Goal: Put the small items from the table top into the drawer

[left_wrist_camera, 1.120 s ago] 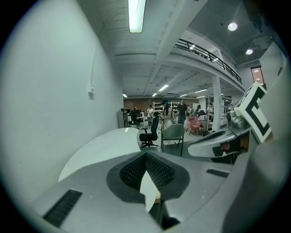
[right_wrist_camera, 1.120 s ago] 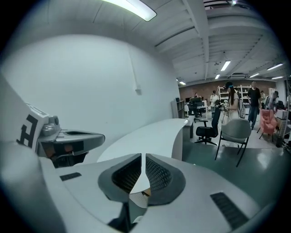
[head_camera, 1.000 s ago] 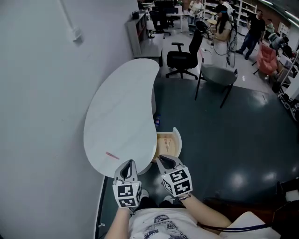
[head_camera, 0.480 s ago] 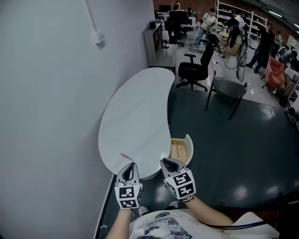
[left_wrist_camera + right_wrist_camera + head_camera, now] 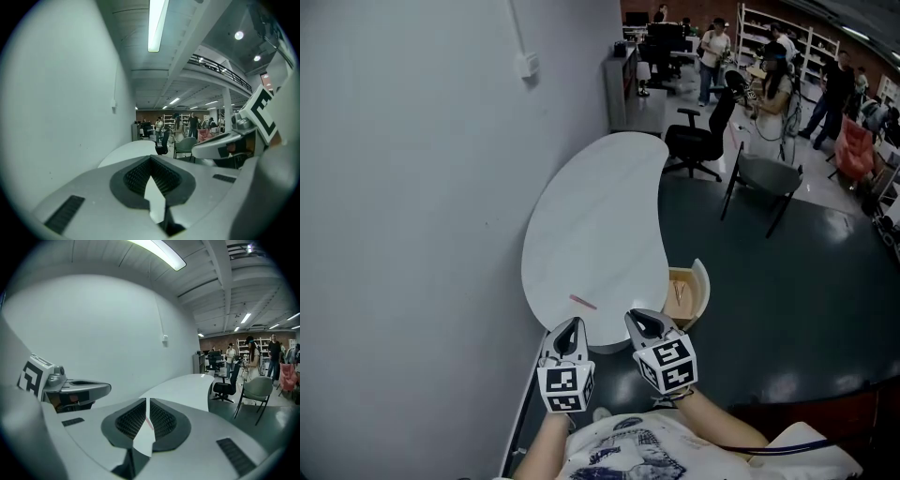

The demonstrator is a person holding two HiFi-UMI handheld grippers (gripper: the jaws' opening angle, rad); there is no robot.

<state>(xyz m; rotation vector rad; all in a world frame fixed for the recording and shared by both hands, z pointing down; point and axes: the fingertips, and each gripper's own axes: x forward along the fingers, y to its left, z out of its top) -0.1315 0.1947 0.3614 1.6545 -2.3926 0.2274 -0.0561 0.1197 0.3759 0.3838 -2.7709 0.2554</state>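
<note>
Left gripper (image 5: pixel 570 325), right gripper (image 5: pixel 640 319): jaws all but closed, empty, off near edge of table (image 5: pixel 600 206). Pink stick (image 5: pixel 583 301) on table: open, straddle crosswise, carry to drawer (image 5: pixel 703 281) beside table.

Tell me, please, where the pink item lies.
Head view: the pink item lies on the white table's near end, just ahead of the left gripper, left of the open drawer.
</note>
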